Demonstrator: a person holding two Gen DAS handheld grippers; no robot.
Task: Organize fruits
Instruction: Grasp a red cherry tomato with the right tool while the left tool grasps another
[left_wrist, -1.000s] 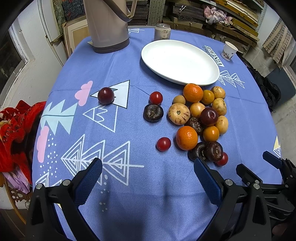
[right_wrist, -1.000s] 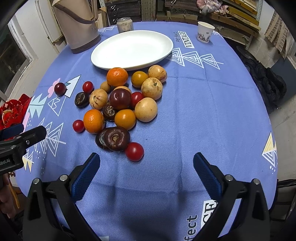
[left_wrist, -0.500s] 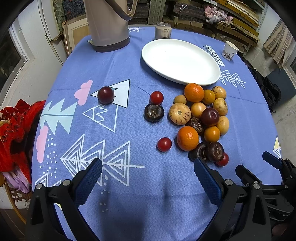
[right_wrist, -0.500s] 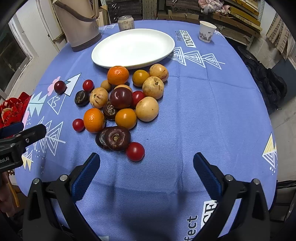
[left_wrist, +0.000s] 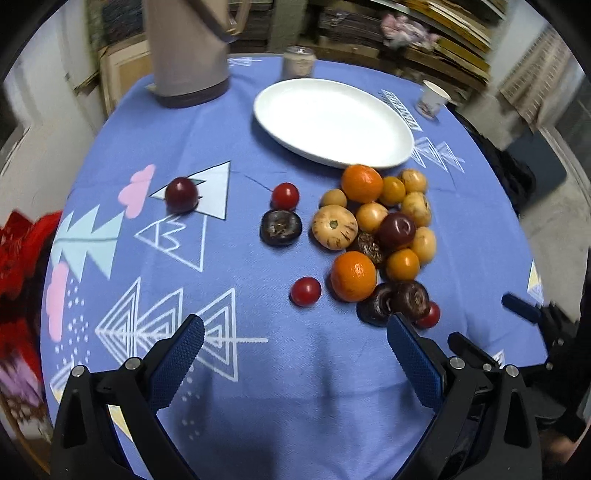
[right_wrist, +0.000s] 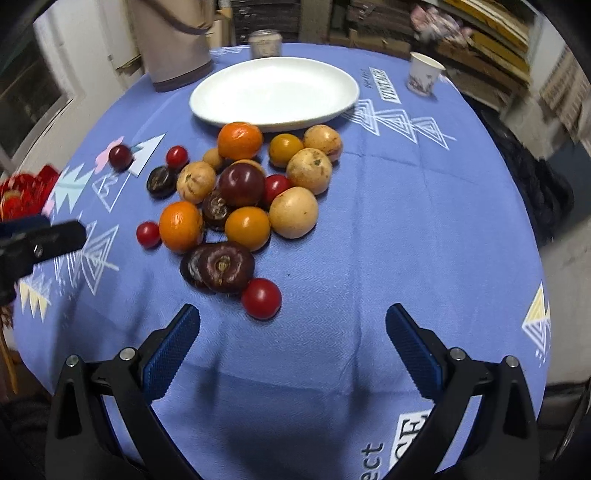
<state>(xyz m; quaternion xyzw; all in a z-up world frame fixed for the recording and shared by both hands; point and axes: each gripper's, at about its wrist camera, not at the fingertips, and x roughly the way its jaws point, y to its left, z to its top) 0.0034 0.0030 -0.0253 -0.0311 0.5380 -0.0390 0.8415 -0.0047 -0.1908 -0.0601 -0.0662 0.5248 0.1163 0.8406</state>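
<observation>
A heap of mixed fruit (left_wrist: 380, 232) (right_wrist: 240, 192) lies on the blue tablecloth: oranges, yellow-brown round fruits, dark purple ones and small red tomatoes. Behind it stands an empty white oval plate (left_wrist: 332, 123) (right_wrist: 275, 94). A lone dark red plum (left_wrist: 181, 194) (right_wrist: 120, 156) sits apart at the left. A red tomato (right_wrist: 261, 298) is the nearest fruit to my right gripper (right_wrist: 291, 332). My left gripper (left_wrist: 295, 350) hangs open just short of another red tomato (left_wrist: 305, 291). Both grippers are open and hold nothing.
A tall beige thermos jug (left_wrist: 186, 51) (right_wrist: 171, 44) and a can (left_wrist: 298, 66) (right_wrist: 264, 43) stand at the table's far side. A paper cup (left_wrist: 431, 99) (right_wrist: 423, 78) is at the far right. Red cloth (left_wrist: 22, 258) lies off the left edge. Shelves fill the background.
Both grippers have moved slightly forward toward the fruit heap, and the views have blurred a little. No fruit has moved.
</observation>
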